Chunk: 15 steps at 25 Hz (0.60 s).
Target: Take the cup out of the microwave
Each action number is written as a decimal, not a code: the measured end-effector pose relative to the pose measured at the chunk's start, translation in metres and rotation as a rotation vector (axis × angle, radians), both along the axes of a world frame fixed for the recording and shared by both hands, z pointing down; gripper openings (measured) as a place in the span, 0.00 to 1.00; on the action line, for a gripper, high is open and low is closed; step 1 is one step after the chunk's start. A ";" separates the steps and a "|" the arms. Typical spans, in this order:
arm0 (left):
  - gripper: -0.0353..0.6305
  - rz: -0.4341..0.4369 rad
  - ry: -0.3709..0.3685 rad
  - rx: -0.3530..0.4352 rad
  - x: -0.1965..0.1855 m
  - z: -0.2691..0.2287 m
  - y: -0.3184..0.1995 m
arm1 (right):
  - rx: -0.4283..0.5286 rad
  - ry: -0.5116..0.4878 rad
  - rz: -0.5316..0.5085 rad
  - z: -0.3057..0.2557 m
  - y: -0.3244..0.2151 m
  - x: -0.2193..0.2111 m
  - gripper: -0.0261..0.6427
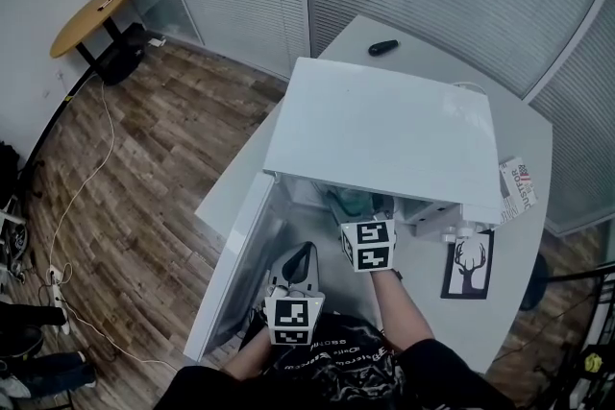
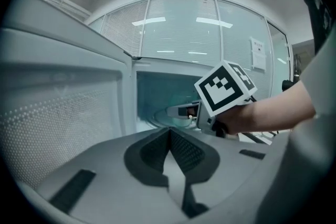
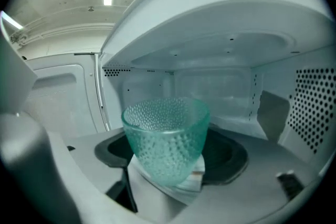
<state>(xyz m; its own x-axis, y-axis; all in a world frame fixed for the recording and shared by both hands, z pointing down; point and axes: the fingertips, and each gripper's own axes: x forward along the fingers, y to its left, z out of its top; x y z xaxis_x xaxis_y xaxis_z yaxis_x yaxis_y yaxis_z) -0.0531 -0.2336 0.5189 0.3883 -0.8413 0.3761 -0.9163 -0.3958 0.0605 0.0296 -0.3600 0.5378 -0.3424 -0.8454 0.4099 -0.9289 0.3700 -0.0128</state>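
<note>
A teal dimpled glass cup [image 3: 165, 136] sits between the jaws of my right gripper [image 3: 169, 168], which is shut on its lower part at the mouth of the white microwave [image 1: 384, 125]. In the head view the cup [image 1: 352, 203] shows just under the microwave's front edge, with my right gripper [image 1: 371, 211] reaching in. My left gripper [image 1: 305, 256] hangs lower left by the open door [image 1: 233, 256]; its jaws meet with nothing between them. The left gripper view shows that gripper [image 2: 169, 132] pointing at the cavity and the right gripper's marker cube [image 2: 226, 87].
The microwave stands on a white table [image 1: 534, 144]. A black object [image 1: 382, 46] lies at the table's far side, a booklet [image 1: 517, 187] and a deer card [image 1: 469, 265] to the microwave's right. A round wooden table [image 1: 91, 14] stands far left on the wood floor.
</note>
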 end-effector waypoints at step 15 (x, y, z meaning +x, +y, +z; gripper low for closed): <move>0.06 -0.022 0.030 0.019 0.016 -0.008 0.023 | 0.029 -0.020 -0.028 -0.016 0.049 0.015 0.61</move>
<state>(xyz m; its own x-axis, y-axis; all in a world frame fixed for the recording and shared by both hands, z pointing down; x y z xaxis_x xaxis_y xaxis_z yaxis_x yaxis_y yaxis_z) -0.0368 -0.2102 0.5110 0.3802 -0.8569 0.3480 -0.9228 -0.3766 0.0809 0.0443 -0.3111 0.5220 -0.3743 -0.8466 0.3784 -0.9178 0.3965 -0.0208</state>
